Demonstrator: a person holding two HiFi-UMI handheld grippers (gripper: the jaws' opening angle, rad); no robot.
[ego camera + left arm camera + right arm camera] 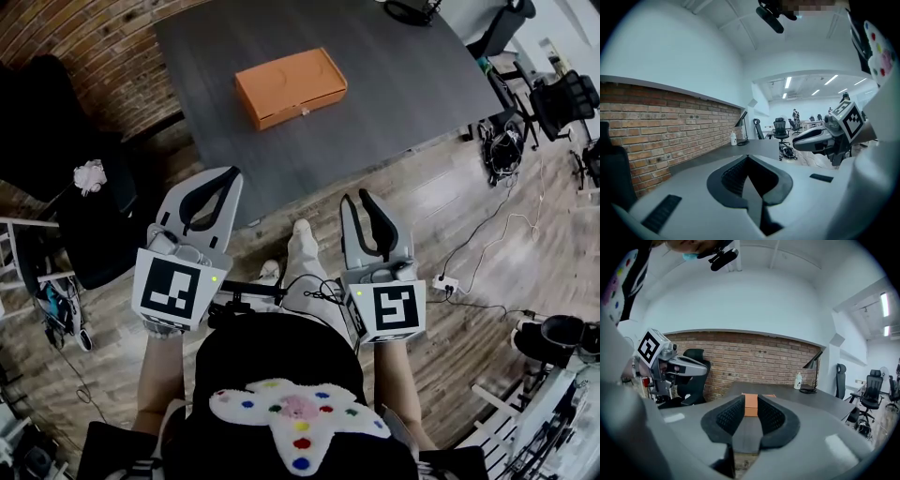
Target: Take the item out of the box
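Left gripper: clenched. My two jaw tips meet at a point and there is nothing between them. I hold it out in front of me on my left, tips by the near corner of the table.
Right gripper: released. My jaws stand apart and the pads touch nothing. I hold it on my right, tips just short of the table's near edge and aimed at the box.
Box: orange and flat, lid down, with a small catch on its front side. It lies on the table top, well apart from both of my grippers and untouched. In the right gripper view it shows far off through the gap between my jaws.
Table: dark grey top, bare around the box.
Far end of table: a white bottle stands beside a black lamp.
Wall: red brick, running behind the table.
Chair: black, standing by the wall, off the table's side.
Floor: wood planks, with cables trailing over it on my right to a white power strip.
Room beyond: more office chairs and desks under strip lights, too small to tell more.
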